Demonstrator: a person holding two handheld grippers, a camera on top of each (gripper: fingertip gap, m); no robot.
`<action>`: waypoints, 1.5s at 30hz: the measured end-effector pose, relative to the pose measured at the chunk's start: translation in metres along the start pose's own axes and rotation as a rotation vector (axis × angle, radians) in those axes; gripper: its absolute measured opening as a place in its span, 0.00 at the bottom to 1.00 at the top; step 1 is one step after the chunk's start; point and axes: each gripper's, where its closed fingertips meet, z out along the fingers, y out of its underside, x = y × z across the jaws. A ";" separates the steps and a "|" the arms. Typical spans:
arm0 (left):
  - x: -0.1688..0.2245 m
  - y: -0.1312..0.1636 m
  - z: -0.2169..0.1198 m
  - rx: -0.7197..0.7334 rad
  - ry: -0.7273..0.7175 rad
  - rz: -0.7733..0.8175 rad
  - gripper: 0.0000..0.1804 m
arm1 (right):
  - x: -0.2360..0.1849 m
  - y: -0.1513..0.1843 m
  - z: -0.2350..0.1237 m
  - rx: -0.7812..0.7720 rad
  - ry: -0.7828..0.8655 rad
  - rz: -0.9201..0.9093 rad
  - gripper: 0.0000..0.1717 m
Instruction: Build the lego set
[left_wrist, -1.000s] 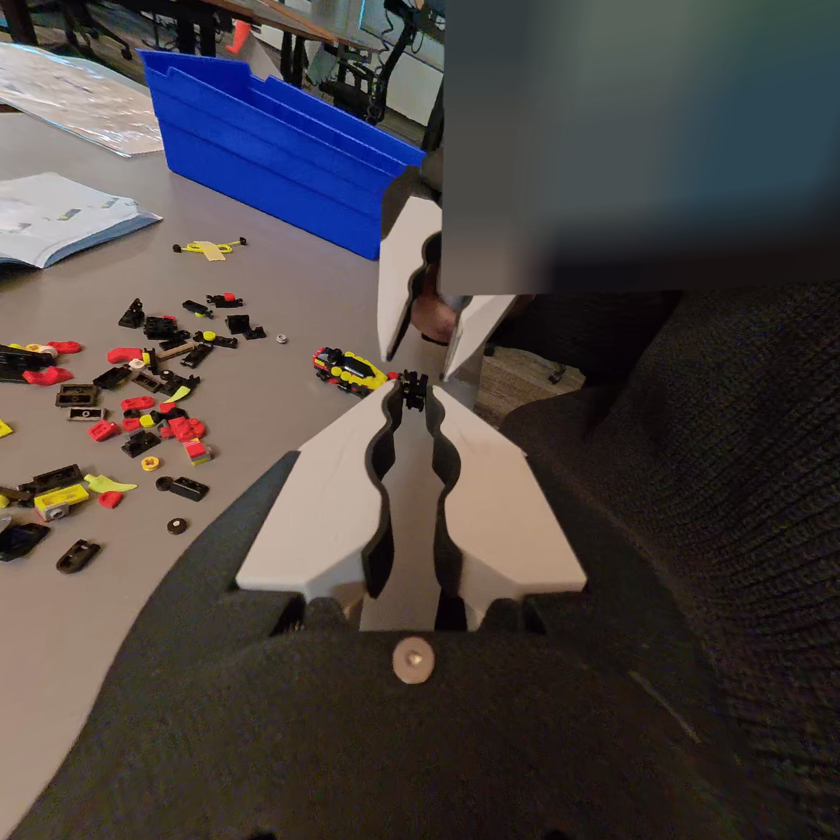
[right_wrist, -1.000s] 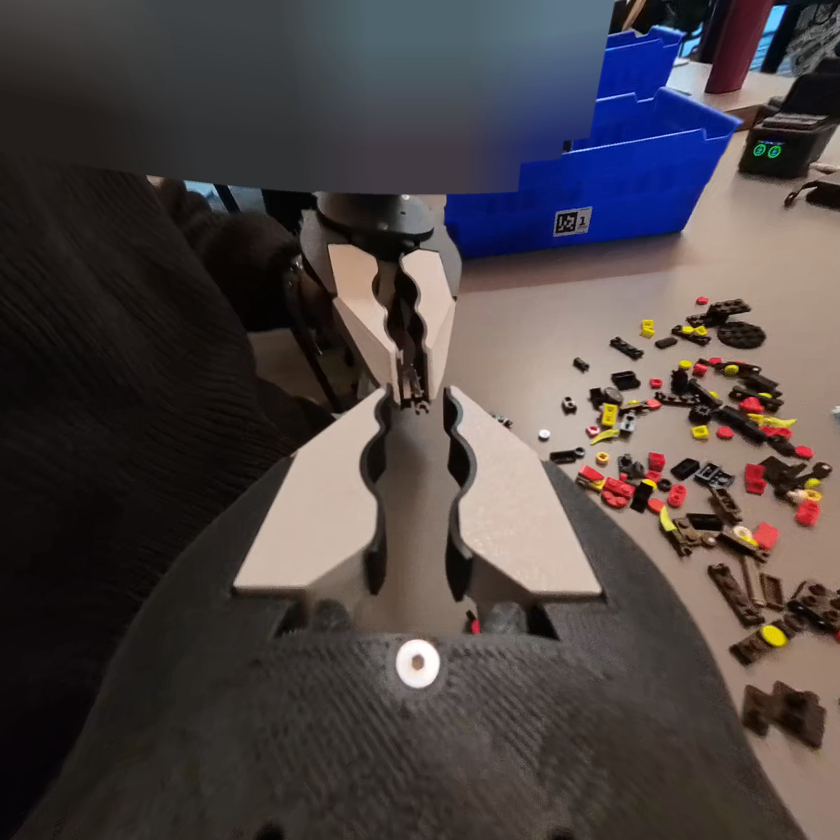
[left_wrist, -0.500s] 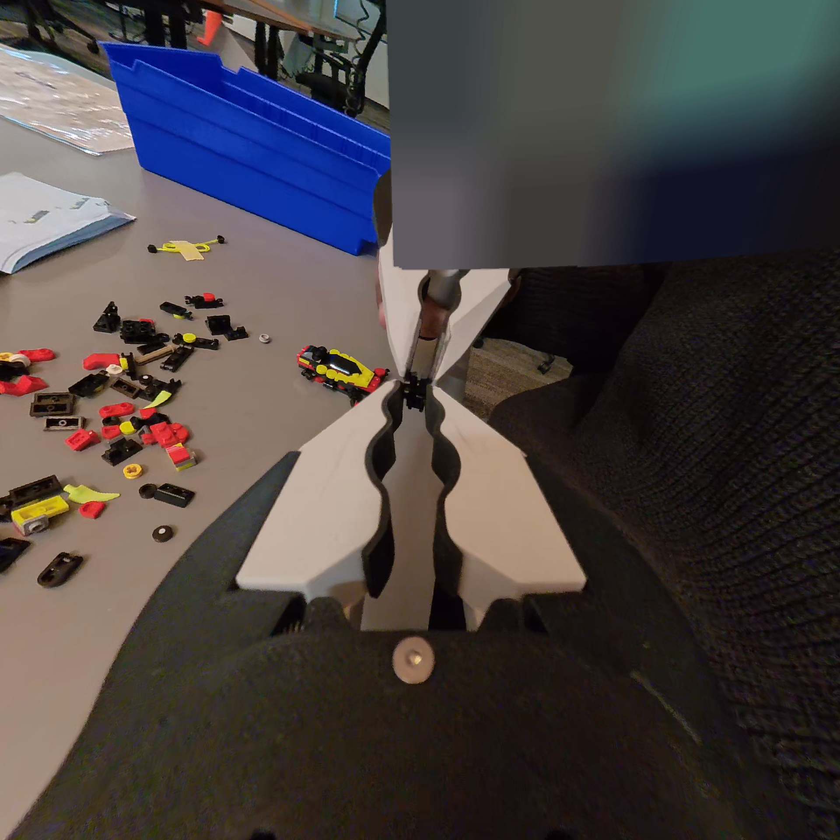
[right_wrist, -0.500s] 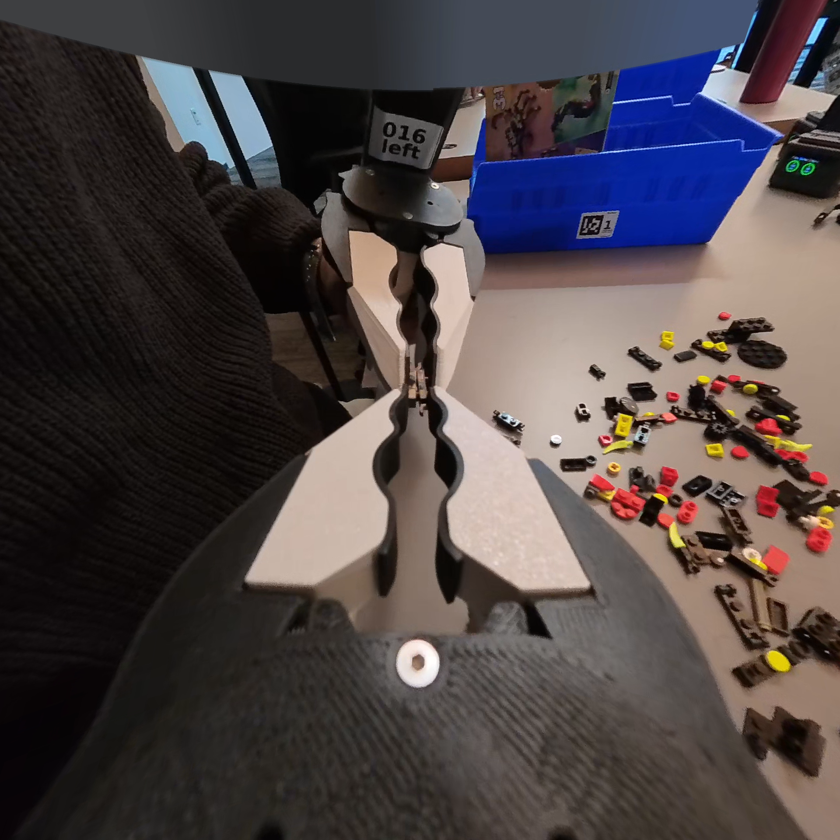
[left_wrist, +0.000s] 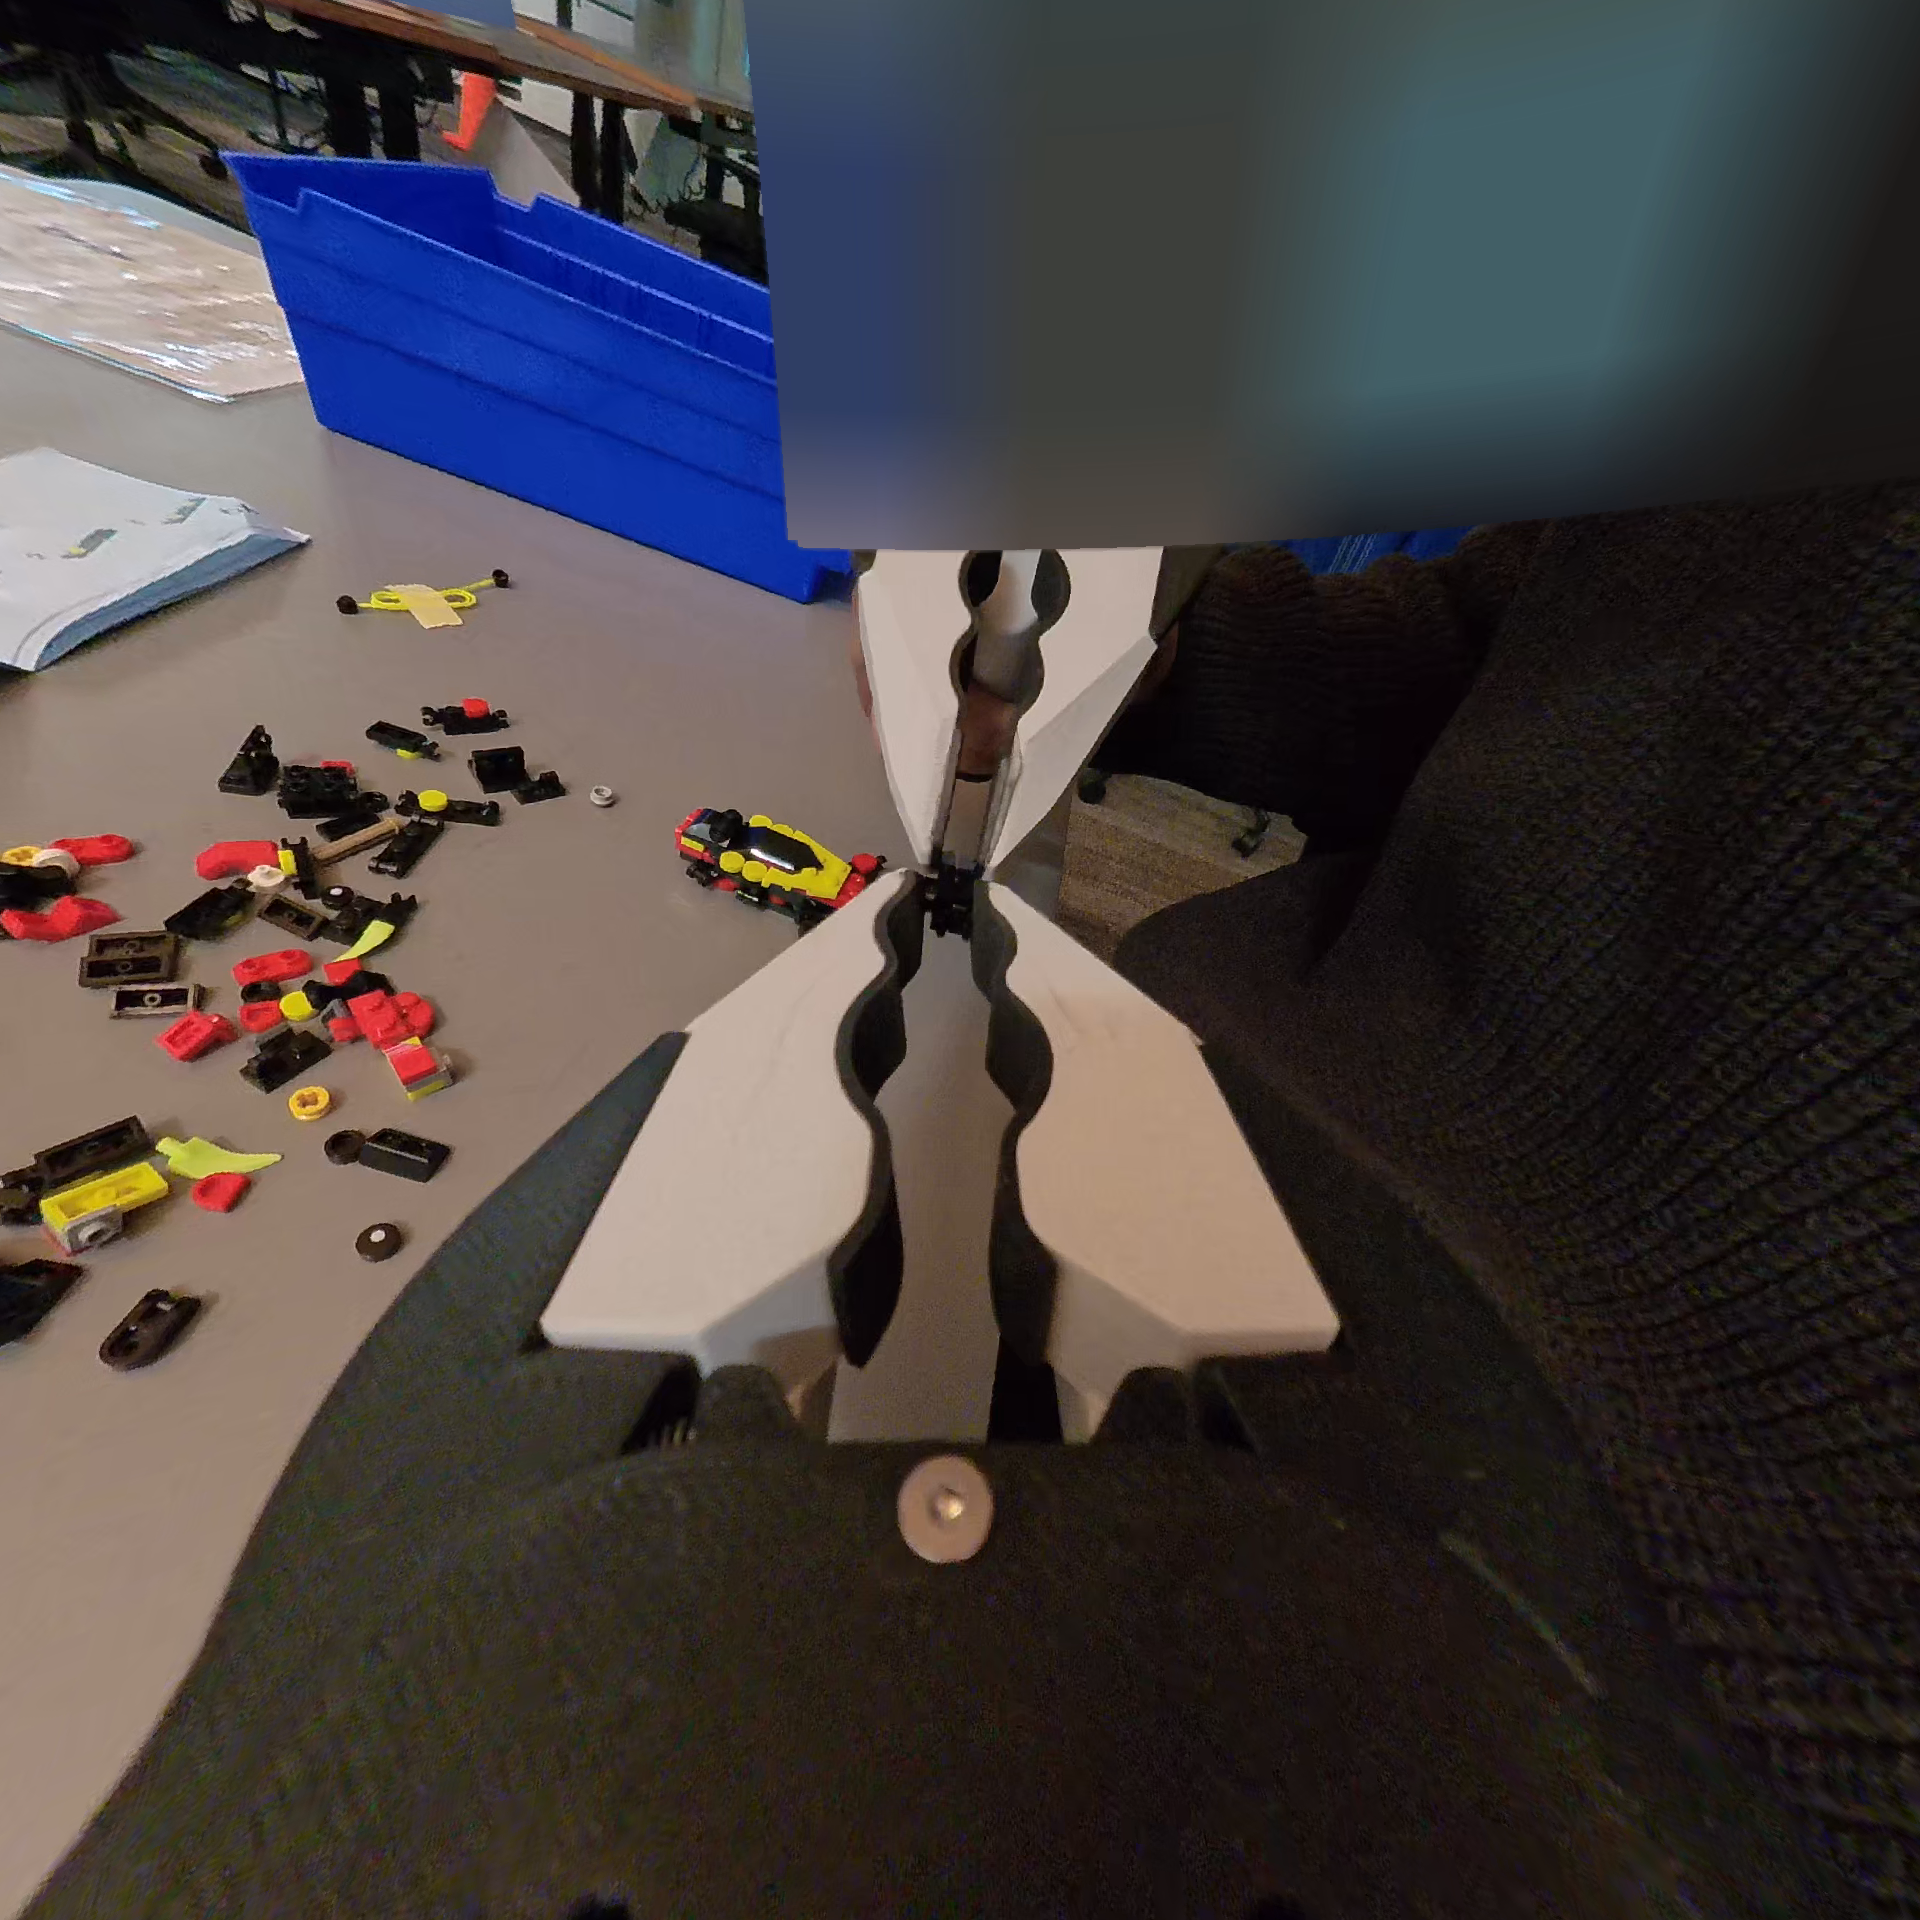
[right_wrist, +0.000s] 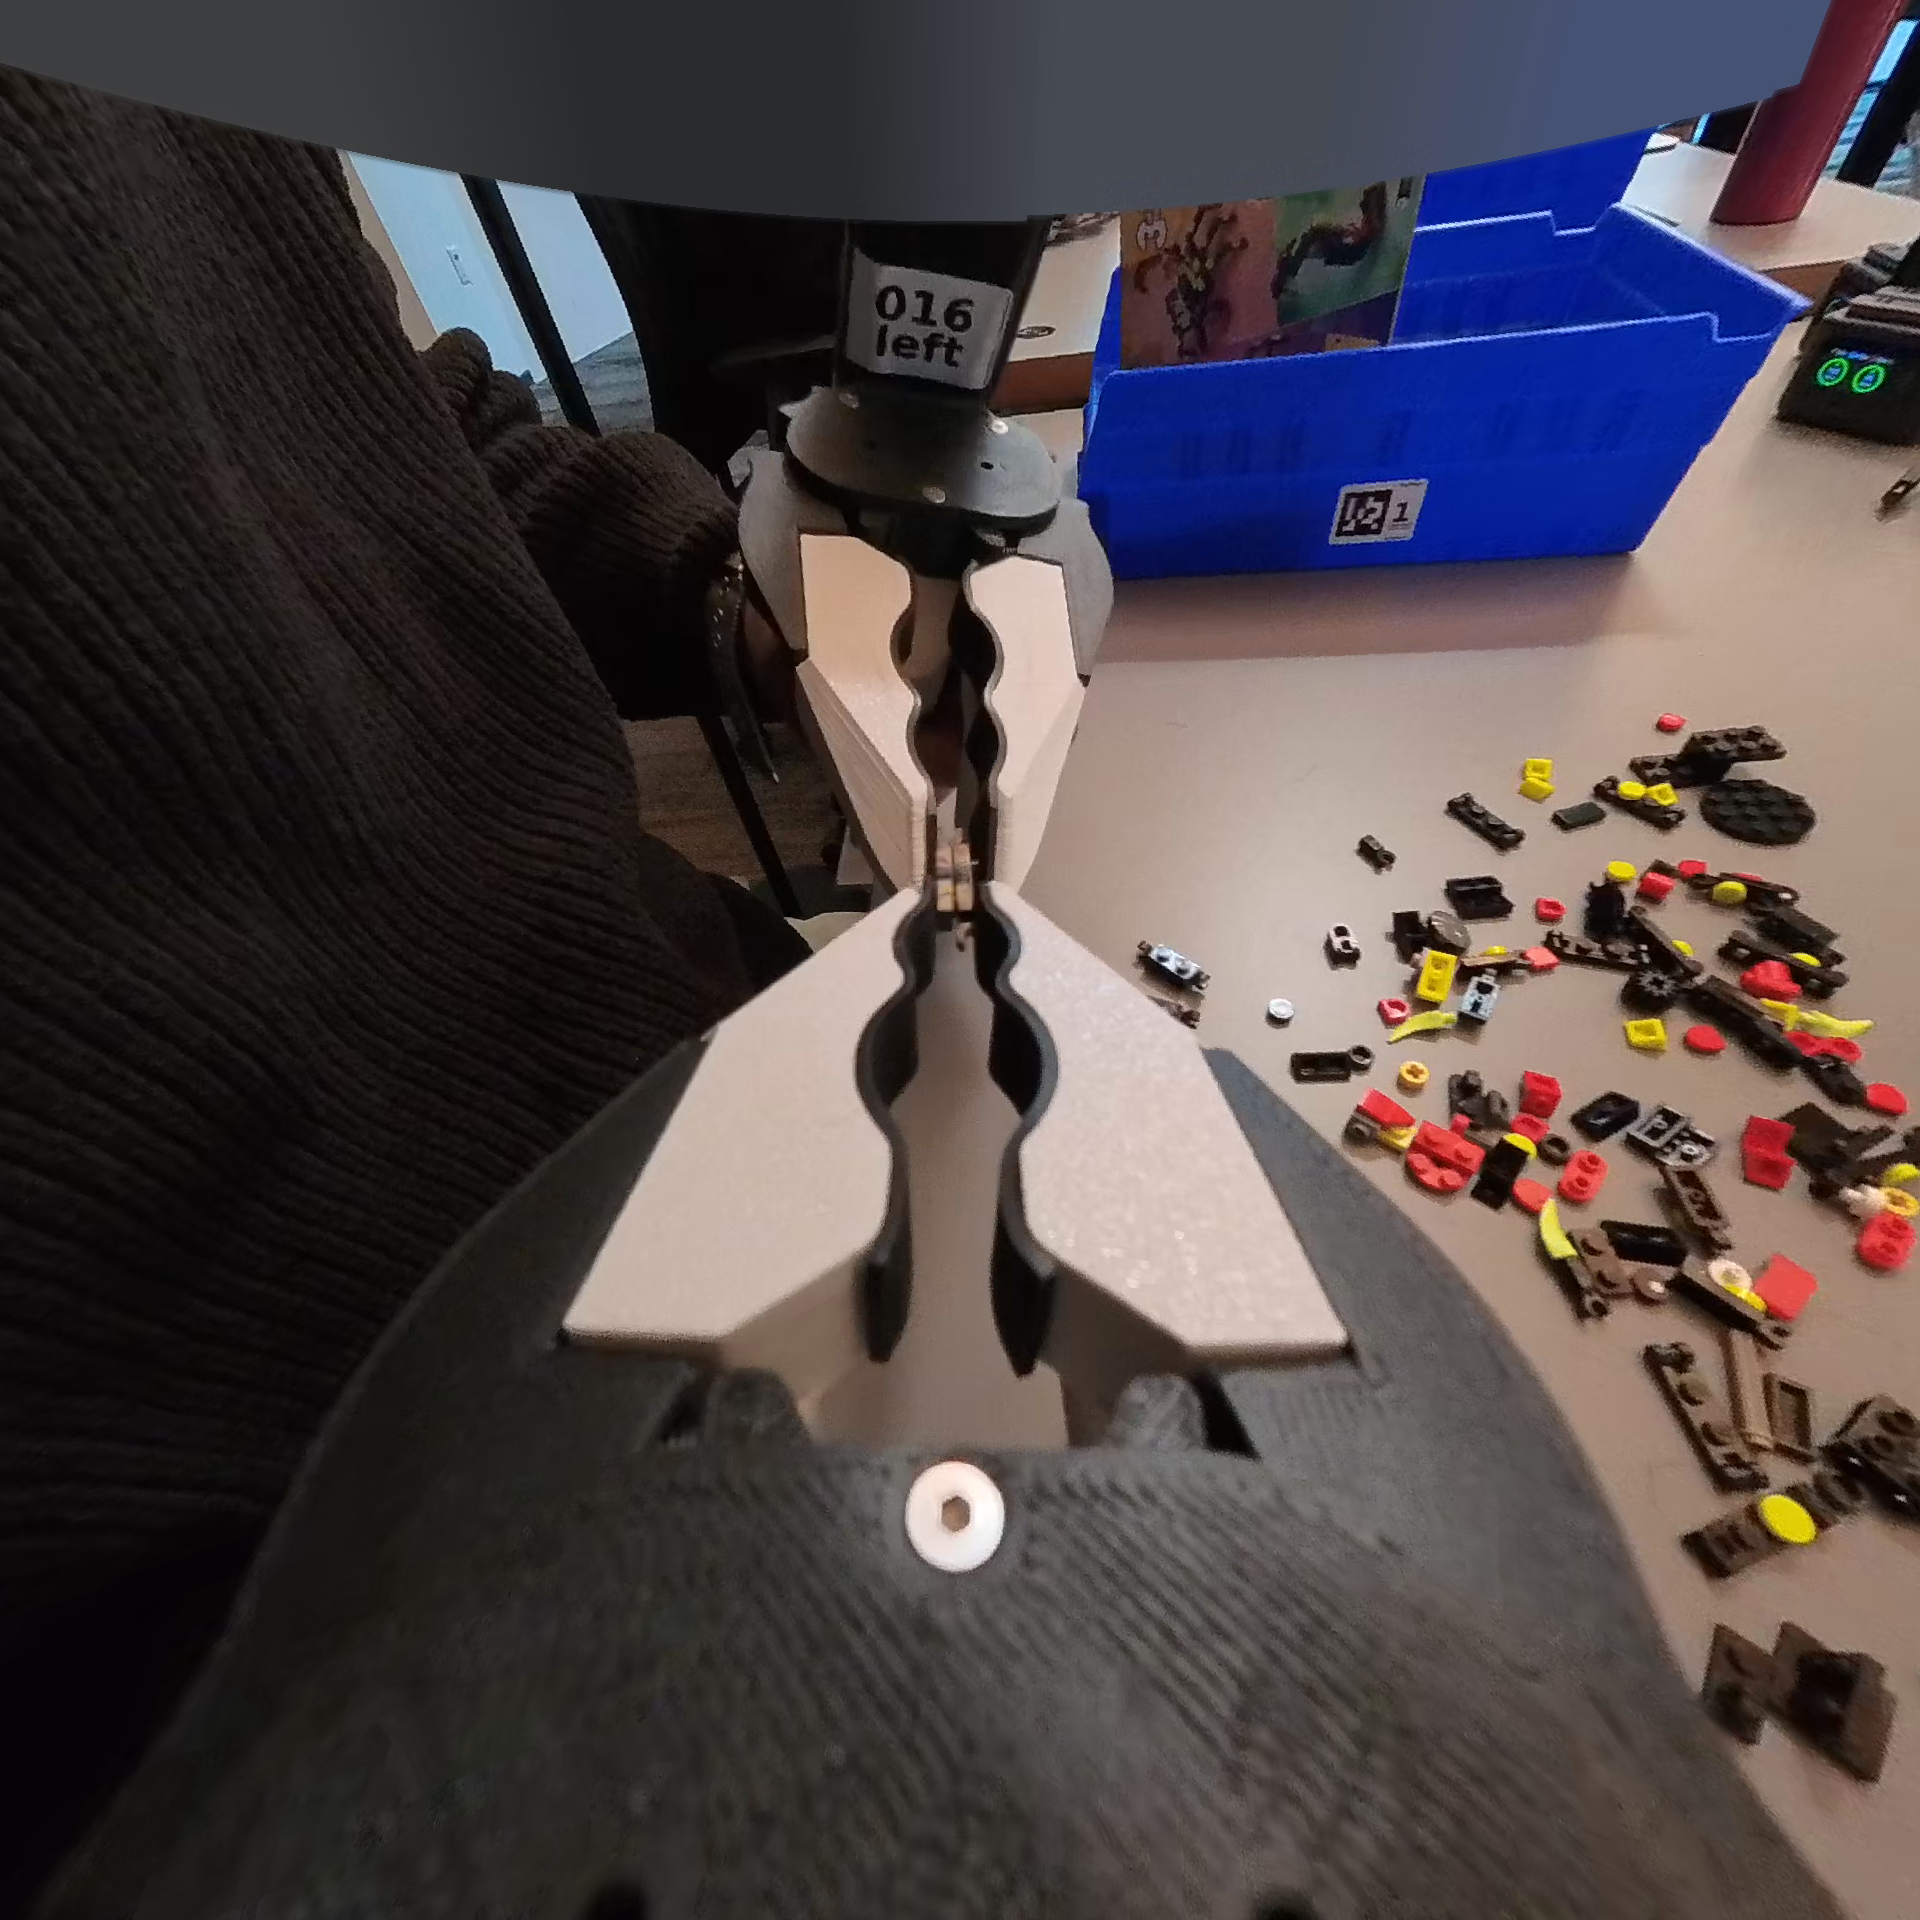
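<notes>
My left gripper (left_wrist: 951, 891) is shut on a small black brick piece (left_wrist: 950, 902), held in the air off the table's edge. My right gripper (right_wrist: 954, 902) meets it tip to tip and is shut on the same small piece (right_wrist: 954, 878). The right gripper also shows in the left wrist view (left_wrist: 971, 821), and the left gripper in the right wrist view (right_wrist: 956, 810). A small yellow, red and black brick car (left_wrist: 774, 868) stands on the grey table (left_wrist: 623, 675), just left of the tips.
Loose red, yellow and black bricks (left_wrist: 291, 935) (right_wrist: 1662, 1039) are scattered on the table. A blue bin (left_wrist: 540, 343) (right_wrist: 1403, 436) stands behind them, and a booklet (left_wrist: 104, 551) lies at the left. A person's dark knitted sleeves (left_wrist: 1610, 1039) (right_wrist: 260, 727) fill the sides.
My right gripper has moved in to the left gripper's tips and its jaws have closed from wide open onto the small piece. The left gripper has kept its hold throughout.
</notes>
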 end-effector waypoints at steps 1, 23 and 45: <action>0.000 0.000 0.000 0.002 0.002 0.002 0.03 | 0.000 0.000 0.000 -0.001 0.000 -0.001 0.03; 0.000 -0.006 -0.004 0.035 0.000 -0.012 0.03 | 0.001 -0.007 -0.004 0.007 0.027 -0.022 0.02; -0.001 0.005 0.002 -0.028 -0.031 0.031 0.02 | 0.002 0.003 0.002 -0.022 0.028 -0.020 0.07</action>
